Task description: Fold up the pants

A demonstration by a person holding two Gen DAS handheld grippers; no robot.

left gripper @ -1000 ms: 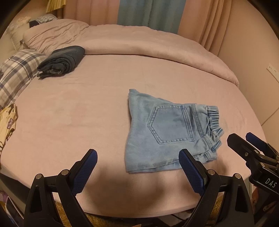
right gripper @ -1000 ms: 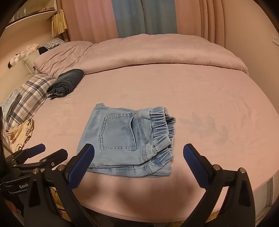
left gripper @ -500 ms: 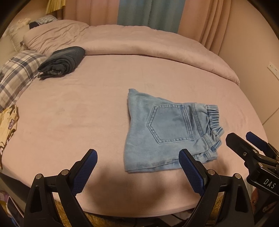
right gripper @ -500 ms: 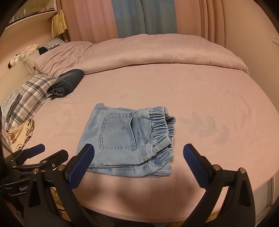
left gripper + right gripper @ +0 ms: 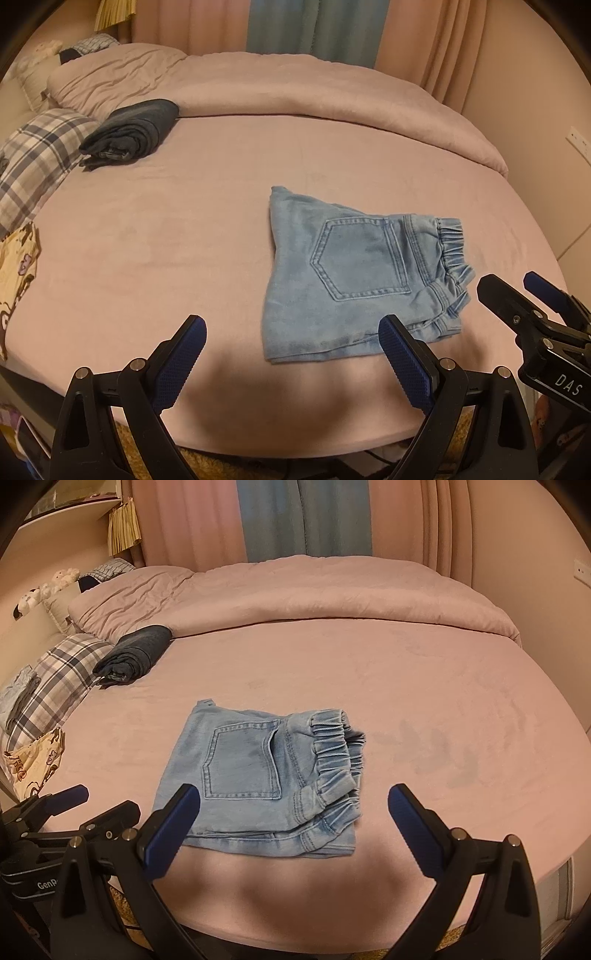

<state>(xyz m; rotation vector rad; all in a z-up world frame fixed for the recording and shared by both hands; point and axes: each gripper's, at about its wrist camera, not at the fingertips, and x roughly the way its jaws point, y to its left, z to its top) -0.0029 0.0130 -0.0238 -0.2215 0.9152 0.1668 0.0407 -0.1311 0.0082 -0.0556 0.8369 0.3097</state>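
**Folded jeans ahead, closer to my right gripper**

I hold both tools spread wide with nothing between the fingers. My left gripper [image 5: 291, 354] hangs over the near edge of the bed [image 5: 147, 236], and my right gripper [image 5: 293, 823] does the same just beside it.

The light blue jeans [image 5: 354, 273] lie flat on the pink sheet, already folded into a compact packet, back pocket [image 5: 242, 762] up. The packet's longer side runs across my view, with the elastic waistband [image 5: 332, 753] at the right end and the folded edge at the left.

From my left tool the packet sits ahead and to the right; only that tool's right finger overlaps the packet's near edge in the view. From my right tool the packet sits almost straight ahead, slightly left of centre, the waistband between the fingers. So I judge the right hand the better placed to reach the waistband, the left to take the folded edge.

The fold looks close to finished to me; any last move would be a tidy or a shift toward the dark folded garment [image 5: 129, 134] by the plaid pillow [image 5: 33, 158].
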